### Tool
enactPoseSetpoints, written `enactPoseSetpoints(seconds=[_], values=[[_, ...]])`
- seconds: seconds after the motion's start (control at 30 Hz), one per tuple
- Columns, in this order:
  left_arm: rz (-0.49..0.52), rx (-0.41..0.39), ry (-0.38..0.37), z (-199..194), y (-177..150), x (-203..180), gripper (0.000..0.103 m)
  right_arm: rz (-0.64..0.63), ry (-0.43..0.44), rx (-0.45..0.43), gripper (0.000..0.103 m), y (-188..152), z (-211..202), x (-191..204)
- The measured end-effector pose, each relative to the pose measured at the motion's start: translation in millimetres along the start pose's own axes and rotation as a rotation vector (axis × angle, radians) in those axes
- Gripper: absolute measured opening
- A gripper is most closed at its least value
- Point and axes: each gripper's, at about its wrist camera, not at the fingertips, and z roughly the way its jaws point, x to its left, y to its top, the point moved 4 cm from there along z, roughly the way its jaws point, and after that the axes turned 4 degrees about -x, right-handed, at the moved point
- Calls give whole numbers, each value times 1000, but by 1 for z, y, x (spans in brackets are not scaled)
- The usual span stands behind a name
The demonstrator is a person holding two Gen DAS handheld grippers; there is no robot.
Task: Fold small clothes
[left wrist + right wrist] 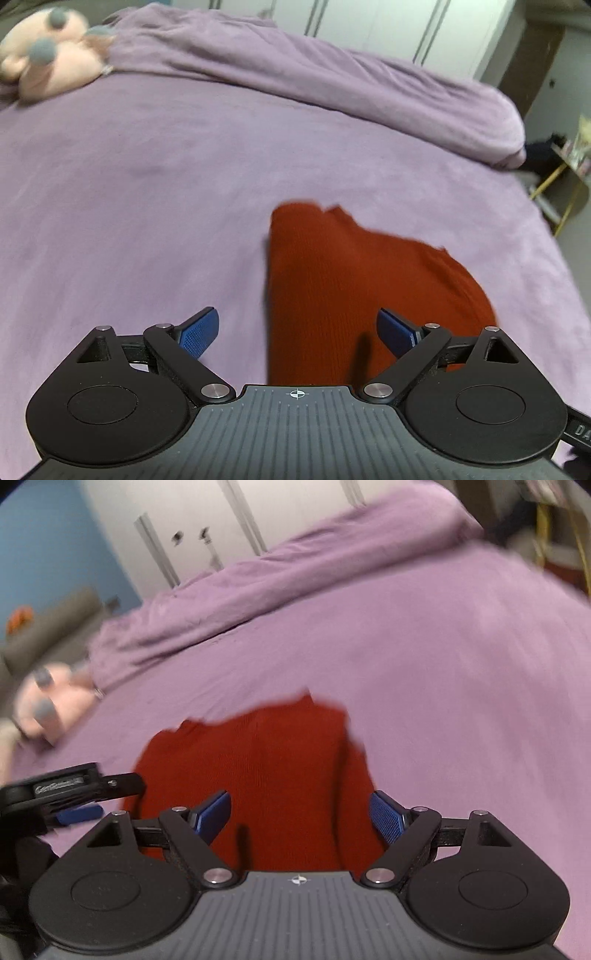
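A small red knit garment (332,288) lies flat and partly folded on the purple bed cover (147,192). It also shows in the right wrist view (266,775). My left gripper (297,332) is open and empty, just above the garment's near left edge. My right gripper (299,816) is open and empty over the garment's near right part. The left gripper also shows at the left edge of the right wrist view (79,797), beside the garment. Both views are blurred.
A pink plush toy (48,62) lies at the far left of the bed, also in the right wrist view (55,705). A bunched purple blanket (332,77) runs along the far side. White wardrobe doors (388,22) stand behind. A gold-framed stand (565,177) is right of the bed.
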Motion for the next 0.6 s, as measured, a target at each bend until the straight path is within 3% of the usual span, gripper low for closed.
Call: enactPoseSetpoints(seconds=[0.13,0.17,0.2,0.37,0.43,0.5,0.57,0.6], values=[[46,-4,51,-44,-49,6,96,259,76,53,79,-35,-29,-36],[65,7,54,-48,-59,4,96,298,94,66,67,-38,-28,-38],[81,15,42,-50,-66,2,96,327,110,79,59,-39,-27,-39],[181,103,41,-35,-84,-16,93,391,158,50,55,-30,-17,-32],[200,124,99,-23,-85,-17,90,403,130,60,41,-28,-3,-27],[159,133,110,-17,-80,-12,90,412,152,66,14,-26,0,-23],[90,109,112,-21,-74,-2,89,495,265,54,11,-26,-5,-27],[75,97,139,-23,-70,3,91,493,242,47,11,-26,-7,-31]])
